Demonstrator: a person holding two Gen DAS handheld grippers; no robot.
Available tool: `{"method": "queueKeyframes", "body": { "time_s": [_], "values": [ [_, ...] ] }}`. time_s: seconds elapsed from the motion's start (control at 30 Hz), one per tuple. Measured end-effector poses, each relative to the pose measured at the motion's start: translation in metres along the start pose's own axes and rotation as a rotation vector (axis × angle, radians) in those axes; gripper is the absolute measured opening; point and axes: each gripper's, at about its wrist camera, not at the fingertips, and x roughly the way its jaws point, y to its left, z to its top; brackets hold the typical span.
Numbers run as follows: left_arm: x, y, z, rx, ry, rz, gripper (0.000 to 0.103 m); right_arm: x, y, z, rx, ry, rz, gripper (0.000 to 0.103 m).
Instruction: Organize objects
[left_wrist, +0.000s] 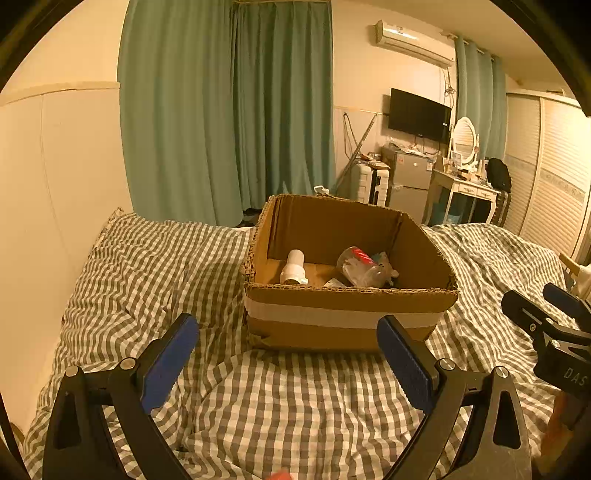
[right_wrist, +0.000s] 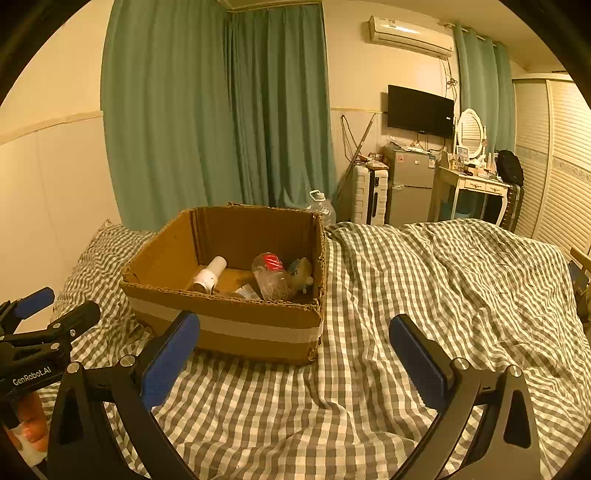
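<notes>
Left gripper (left_wrist: 288, 354): released, empty, bottom centre
Right gripper (right_wrist: 294, 358): released, empty, bottom centre
Box (left_wrist: 347, 306): centre frame, on bed (left_wrist: 147, 280)
Inside box: white tube (left_wrist: 293, 266), clear bottle (left_wrist: 360, 267)

a rough corrugated cardboard box (left_wrist: 343, 295) with matt tape sits on rumpled checked cloth bedding (left_wrist: 295, 406), holding a glossy clear plastic bottle (left_wrist: 360, 267).

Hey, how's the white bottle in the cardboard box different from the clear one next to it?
The white bottle is opaque and slim; the clear bottle is see-through, fatter, with a red label. The white bottle lies toward the box's left side, the clear bottle toward the right. Both lie on their sides inside the cardboard box.
</notes>
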Motion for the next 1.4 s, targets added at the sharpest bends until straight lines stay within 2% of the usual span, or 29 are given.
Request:
{"method": "queueKeyframes", "body": {
  "time_s": [1.4],
  "values": [
    [0.0002,-0.0041,-0.0006,0.012,-0.007,-0.010,0.102,0.0033,0.0040,-0.0036,-0.033,0.017,-0.006,0.103]
  ]
}}
